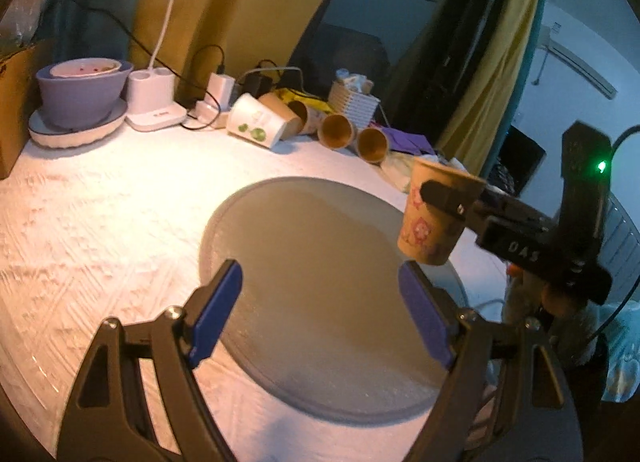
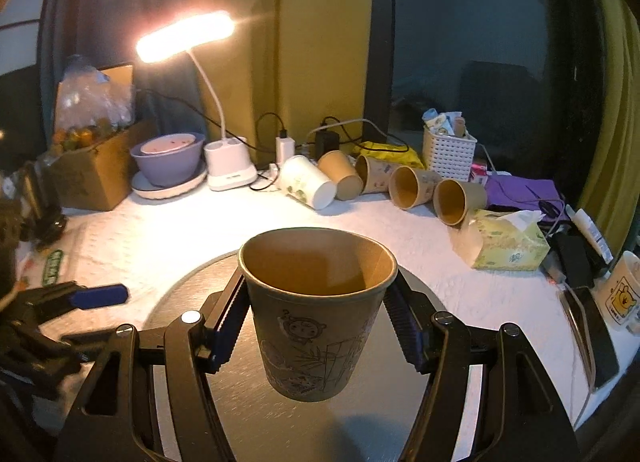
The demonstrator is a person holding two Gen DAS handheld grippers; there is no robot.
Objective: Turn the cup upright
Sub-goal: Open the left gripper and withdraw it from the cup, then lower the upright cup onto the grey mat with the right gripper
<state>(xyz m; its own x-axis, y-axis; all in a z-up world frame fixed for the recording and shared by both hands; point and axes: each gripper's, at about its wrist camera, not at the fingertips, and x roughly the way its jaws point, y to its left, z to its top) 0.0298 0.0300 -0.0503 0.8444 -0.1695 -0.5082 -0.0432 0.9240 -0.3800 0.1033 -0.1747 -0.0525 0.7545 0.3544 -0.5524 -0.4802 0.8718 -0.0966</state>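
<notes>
Lit lamp [image 2: 186, 36], tissue box [image 2: 506, 246], perhaps scissors [image 2: 550, 208]

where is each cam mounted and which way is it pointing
Left wrist: sits on the left gripper, looking across the grey round mat; its blue-padded fingers show, open and empty.
Right wrist: sits on the right gripper, facing the desk lamp; its fingers clamp the paper cup, mouth up.
Shared: mat, cup, tipped cups, and each other's gripper.

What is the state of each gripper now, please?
Left gripper: open, holding nothing, above the grey mat.
Right gripper: closed on the paper cup, mouth up, held above the mat.
</notes>
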